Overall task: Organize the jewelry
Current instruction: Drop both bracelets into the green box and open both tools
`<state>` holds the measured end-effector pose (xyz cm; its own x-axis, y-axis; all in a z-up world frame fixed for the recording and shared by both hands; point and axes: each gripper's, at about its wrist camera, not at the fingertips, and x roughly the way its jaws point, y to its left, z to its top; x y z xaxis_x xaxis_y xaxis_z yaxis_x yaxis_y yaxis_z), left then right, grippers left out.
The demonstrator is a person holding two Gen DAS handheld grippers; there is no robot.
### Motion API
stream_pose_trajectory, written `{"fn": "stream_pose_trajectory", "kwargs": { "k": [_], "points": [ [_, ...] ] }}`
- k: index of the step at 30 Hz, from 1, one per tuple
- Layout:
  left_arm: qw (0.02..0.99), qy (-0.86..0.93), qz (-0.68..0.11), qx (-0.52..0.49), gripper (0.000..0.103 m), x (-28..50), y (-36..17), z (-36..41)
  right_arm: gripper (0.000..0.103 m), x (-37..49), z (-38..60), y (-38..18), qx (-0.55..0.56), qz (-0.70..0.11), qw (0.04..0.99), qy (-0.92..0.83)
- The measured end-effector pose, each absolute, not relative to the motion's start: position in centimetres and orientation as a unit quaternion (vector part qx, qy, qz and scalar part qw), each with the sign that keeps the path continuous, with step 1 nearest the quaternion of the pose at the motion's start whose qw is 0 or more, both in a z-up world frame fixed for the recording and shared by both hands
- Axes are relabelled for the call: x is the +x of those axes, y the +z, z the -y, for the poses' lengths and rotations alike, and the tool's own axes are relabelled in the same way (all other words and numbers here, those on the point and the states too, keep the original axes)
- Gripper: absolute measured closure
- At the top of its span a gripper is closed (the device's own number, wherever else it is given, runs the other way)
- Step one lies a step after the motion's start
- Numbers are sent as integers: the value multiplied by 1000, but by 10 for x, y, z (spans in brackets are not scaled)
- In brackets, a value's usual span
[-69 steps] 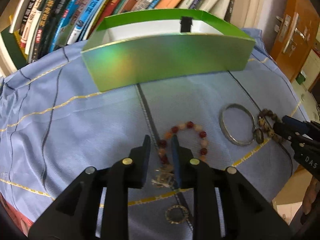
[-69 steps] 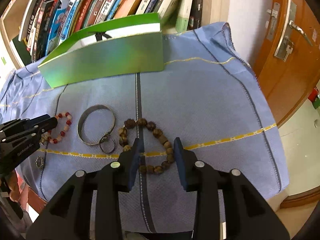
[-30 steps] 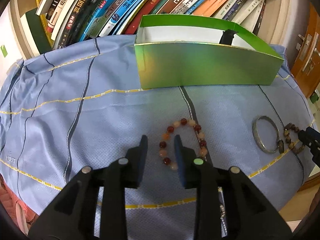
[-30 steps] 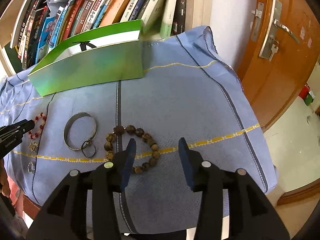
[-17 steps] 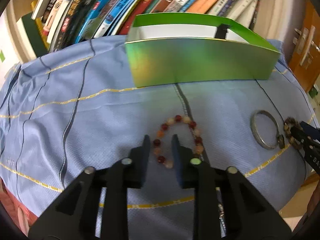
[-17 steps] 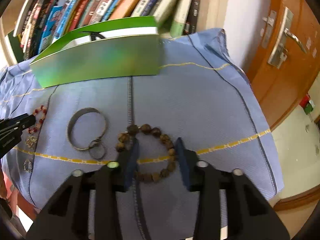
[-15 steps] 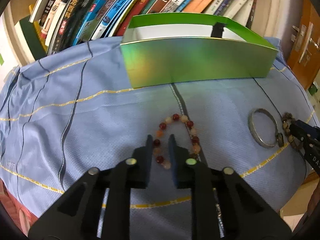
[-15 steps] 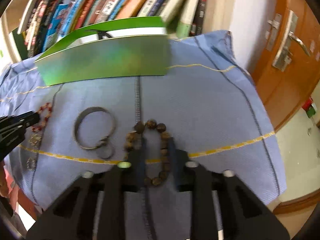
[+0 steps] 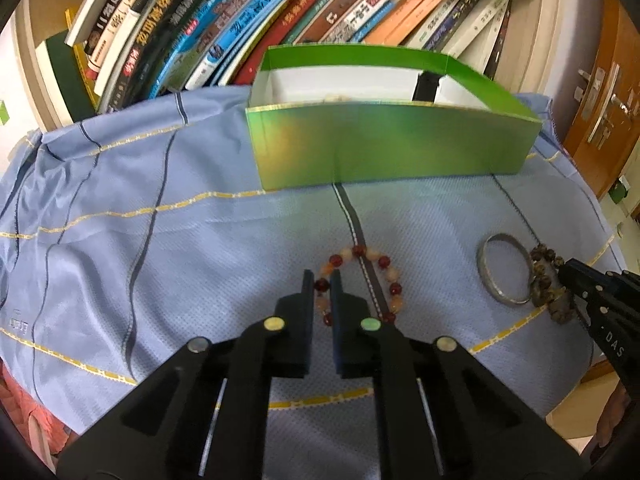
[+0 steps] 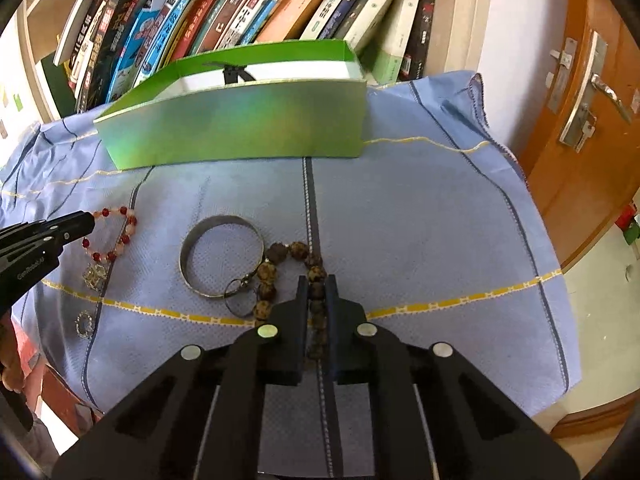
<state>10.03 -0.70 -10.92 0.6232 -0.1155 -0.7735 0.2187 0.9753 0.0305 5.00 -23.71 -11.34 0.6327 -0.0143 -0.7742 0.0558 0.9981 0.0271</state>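
open blue cloth (image 10: pixel 420 220) right of bracelets, green box (image 10: pixel 240 124) walling the back, books (image 10: pixel 224 12) behind

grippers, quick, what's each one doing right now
Left tool: closed on the red bead bracelet.
Right tool: closed on the brown bead bracelet, having just been closing.

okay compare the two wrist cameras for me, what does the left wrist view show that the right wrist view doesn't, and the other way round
Only the left wrist view: the left gripper head-on, shut on the red bead bracelet.

Only the right wrist view: the right gripper head-on, shut on the brown bead bracelet; a small pendant and a small ring on the cloth.

Both: the green box, the silver bangle, the books, the door, and each other's gripper at the frame edge.
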Motion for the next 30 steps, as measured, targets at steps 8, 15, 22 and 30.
{"fn": "stream_pose_trajectory", "kwargs": {
  "k": [8, 15, 22, 30],
  "points": [
    [909, -98, -401, 54, 95, 90, -89, 7, 93, 43, 241, -89, 24, -397, 917, -24],
    [916, -100, -385, 48, 95, 85, -74, 7, 93, 40, 241, -64, 28, -366, 930, -24],
    [917, -94, -385, 43, 95, 86, -73, 4, 93, 45, 238, -70, 35, -378, 925, -22],
    [928, -110, -355, 37, 95, 87, -45, 4, 93, 50, 237, -35, 49, -333, 941, -13]
  ]
}}
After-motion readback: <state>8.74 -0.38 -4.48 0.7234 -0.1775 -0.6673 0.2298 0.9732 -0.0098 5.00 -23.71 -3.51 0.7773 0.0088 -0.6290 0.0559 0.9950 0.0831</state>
